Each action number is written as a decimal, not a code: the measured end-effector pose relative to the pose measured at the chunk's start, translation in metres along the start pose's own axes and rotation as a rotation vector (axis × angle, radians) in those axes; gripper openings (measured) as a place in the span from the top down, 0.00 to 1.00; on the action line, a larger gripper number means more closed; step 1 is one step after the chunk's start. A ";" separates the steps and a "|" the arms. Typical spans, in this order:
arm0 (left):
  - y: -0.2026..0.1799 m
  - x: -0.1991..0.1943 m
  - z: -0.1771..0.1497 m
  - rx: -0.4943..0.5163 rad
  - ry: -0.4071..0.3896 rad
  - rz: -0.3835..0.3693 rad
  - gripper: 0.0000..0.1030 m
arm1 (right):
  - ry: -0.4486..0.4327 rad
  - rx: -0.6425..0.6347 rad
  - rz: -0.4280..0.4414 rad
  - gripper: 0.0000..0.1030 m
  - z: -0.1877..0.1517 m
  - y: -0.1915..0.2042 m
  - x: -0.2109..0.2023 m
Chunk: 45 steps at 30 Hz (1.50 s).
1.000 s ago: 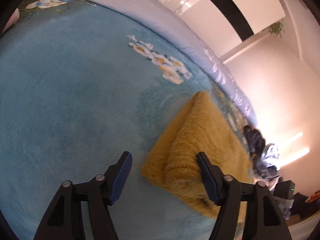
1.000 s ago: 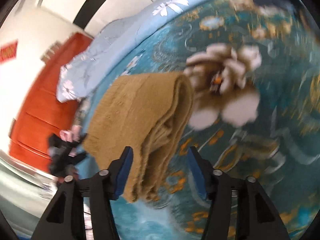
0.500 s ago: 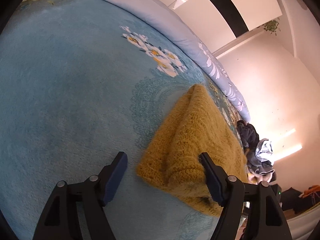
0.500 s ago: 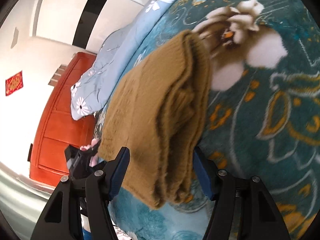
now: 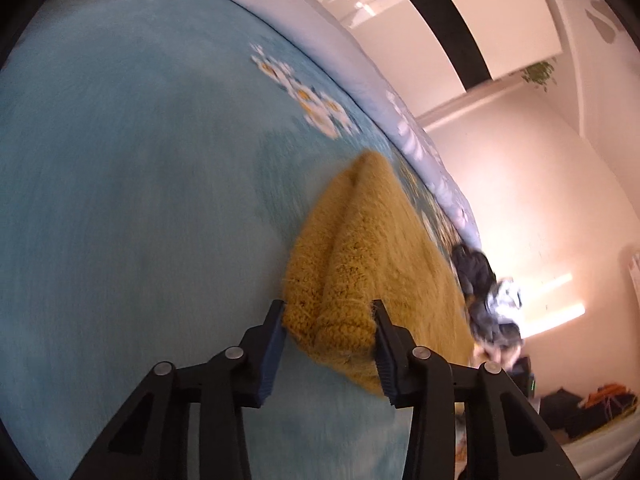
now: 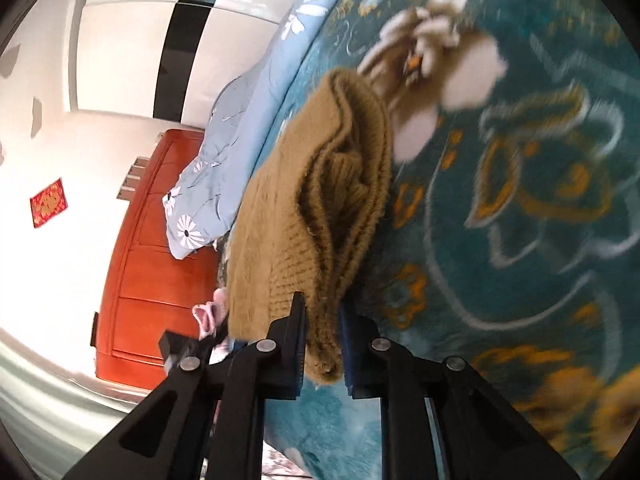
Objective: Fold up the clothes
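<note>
Folded mustard knit sweater point(image 5: 372, 256) is laid on the blue floral blanket point(image 5: 140, 180) of the bed, w/ both near corners gripped. L gripper point(image 5: 329, 320): jaws just closed in, now narrowed onto a thick bunched corner of the sweater, pads pressed vs. the knit on both sides. R gripper point(image 6: 322, 332): jaws also just closed, nearly together, a thin layered edge of the sweater point(image 6: 320, 200) pinched btwn the blue pads. A pale blue flowered duvet point(image 6: 240, 128) is seen along the far bed edge, and an orange-red wooden door point(image 6: 148, 248) beyond. A dark clothes heap point(image 5: 484, 292) is seen past the sweater; detail blurred.
</note>
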<state>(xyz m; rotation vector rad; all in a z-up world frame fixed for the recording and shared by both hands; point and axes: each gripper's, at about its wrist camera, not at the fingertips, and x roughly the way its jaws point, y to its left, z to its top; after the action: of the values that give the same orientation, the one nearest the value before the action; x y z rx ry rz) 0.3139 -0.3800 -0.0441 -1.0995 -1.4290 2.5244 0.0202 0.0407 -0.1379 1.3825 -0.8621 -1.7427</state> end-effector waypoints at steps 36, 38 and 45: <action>-0.029 0.056 0.032 0.053 0.101 0.004 0.35 | -0.034 -0.131 -0.084 0.47 0.035 0.005 0.014; -0.030 0.053 0.028 0.047 0.097 0.019 0.43 | -0.038 -0.131 -0.080 0.58 0.031 0.006 0.011; -0.038 0.021 0.009 0.033 0.057 0.014 0.65 | -0.028 -0.156 -0.060 0.65 0.009 0.027 -0.004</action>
<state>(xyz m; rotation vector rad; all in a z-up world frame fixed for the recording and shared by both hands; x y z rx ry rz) 0.2820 -0.3575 -0.0240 -1.1703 -1.3662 2.4942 0.0156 0.0313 -0.1112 1.2958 -0.6904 -1.8381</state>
